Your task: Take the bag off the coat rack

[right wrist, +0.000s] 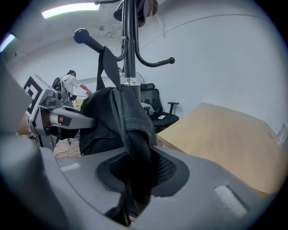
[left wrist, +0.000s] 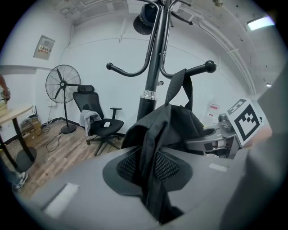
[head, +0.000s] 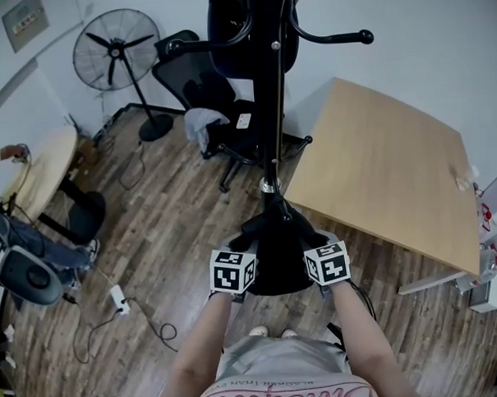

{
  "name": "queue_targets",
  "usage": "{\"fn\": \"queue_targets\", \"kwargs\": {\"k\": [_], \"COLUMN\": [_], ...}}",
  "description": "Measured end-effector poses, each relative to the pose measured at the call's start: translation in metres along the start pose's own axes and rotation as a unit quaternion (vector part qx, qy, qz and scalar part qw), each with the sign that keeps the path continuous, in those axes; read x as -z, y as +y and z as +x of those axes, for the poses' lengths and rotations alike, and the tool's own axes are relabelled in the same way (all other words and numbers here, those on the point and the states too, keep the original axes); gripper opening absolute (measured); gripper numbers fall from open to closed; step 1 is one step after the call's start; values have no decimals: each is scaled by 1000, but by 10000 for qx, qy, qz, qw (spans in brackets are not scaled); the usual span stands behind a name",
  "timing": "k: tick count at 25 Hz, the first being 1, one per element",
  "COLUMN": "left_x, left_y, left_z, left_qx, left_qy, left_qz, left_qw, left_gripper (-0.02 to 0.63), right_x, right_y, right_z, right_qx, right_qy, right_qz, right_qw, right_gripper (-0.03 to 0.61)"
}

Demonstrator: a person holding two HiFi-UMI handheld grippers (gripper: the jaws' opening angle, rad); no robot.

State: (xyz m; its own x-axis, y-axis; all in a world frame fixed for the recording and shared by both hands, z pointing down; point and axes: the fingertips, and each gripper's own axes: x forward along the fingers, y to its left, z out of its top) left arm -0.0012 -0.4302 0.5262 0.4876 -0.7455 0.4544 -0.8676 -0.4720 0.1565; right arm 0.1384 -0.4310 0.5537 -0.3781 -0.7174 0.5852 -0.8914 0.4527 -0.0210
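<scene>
A black bag (head: 277, 248) hangs low on the black coat rack (head: 266, 110), just in front of me. Its strap (left wrist: 179, 88) runs up over a hook arm ending in a round knob (left wrist: 210, 67). My left gripper (head: 244, 258) is at the bag's left side, and my right gripper (head: 315, 250) is at its right side. In the left gripper view, a fold of the bag's fabric (left wrist: 164, 130) is pinched in the left gripper (left wrist: 153, 173). In the right gripper view, bag fabric (right wrist: 118, 116) is clamped in the right gripper (right wrist: 137, 175) under the strap (right wrist: 108, 67).
A light wooden table (head: 387, 171) stands close on the right. A black office chair (head: 207, 88) and a standing fan (head: 115, 51) are behind the rack. At left are a round table (head: 42, 170), a seated person (head: 20, 245) and floor cables with a power strip (head: 120, 299).
</scene>
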Motion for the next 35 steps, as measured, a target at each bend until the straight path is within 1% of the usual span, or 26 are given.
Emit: {"fn": "queue_targets", "kwargs": {"k": [3,8,12,21,29,35], "left_x": [-1,-13,-22,-21,-21,-21], "left_y": [-6,-14,-22,-35,-56,-76], "left_z": [-8,-21,-32,-50,-59,-54], "left_qx": [88,166,230,334,647,963], "left_qy": [-28,-231,-325,-352,-318,-308], "left_qz": [88,86,170,344,651,767], "left_qw": [9999,9996,9991,9982,9953,9919], "left_gripper": [75,72,72,69,67,66], "right_x": [-1,-12,-17,-13,-3,8], "right_y": [2,5,7,15,14,3], "right_z": [-10,-27,-42,-62,-86,-103], "right_qx": [3,61,62,109,346,638], "right_qy": [-65,-262,-365,-483,-550,-555], "right_qz": [43,43,2,-21,147,327], "right_qw": [10000,9996,9993,9988,9978,9959], "right_gripper": [84,83,83,83,81,81]}}
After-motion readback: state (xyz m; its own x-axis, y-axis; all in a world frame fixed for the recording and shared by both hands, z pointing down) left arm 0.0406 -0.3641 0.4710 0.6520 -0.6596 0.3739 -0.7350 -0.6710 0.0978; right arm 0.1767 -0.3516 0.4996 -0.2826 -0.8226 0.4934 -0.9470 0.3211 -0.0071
